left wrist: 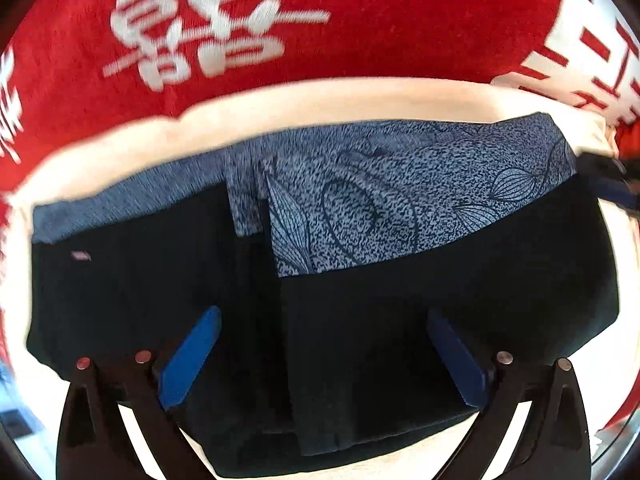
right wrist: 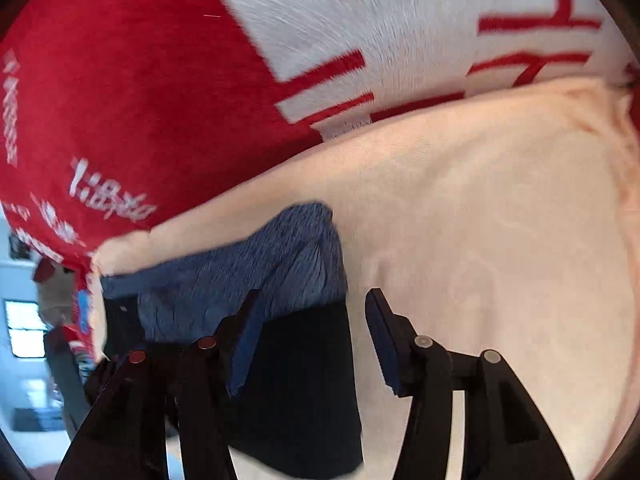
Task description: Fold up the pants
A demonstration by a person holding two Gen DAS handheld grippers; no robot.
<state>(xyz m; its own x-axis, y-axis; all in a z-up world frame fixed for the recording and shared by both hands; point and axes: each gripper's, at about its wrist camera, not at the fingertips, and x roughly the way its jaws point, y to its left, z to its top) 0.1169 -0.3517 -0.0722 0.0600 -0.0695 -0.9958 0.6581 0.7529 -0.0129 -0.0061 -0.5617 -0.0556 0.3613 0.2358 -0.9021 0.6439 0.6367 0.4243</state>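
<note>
Left wrist view: the left tool [left wrist: 322, 354] points down over the pants [left wrist: 360, 320], its blue pads spread as wide as they go, with nothing pinched; dark cloth lies below and between them, untouched as far as can be seen. The pants appear as a folded bundle whose long axis runs across the view, from one side to the other. A dark upper layer covers the near half of the pants; beyond it a blue-grey printed layer [left wrist: 352, 200] with leaf outlines lies exposed along the far edge. The pants rest on a cream cloth [left wrist: 320, 100], which in turn lies on a red blanket [left wrist: 400, 20] bearing large white characters. No tabletop can be identified beneath. At the far right end of the pants a dark object with a blue part shows; judged to be the other tool, but too blurred to confirm.

Right wrist view: the right tool [right wrist: 316, 340] tilts steeply down at one end of the pants [right wrist: 296, 380]. Its pads stand partly apart and grip nothing. The end edge of the pants runs between the pads, the left pad over dark cloth, the right pad over bare cream cloth [right wrist: 480, 220]. The picture is motion-blurred.

Judgement: both tools stand free above the pants, one at mid-length and one at an end. The left tool is the nearer to the centre. A further fold would turn on the long axis running between the two tools.
</note>
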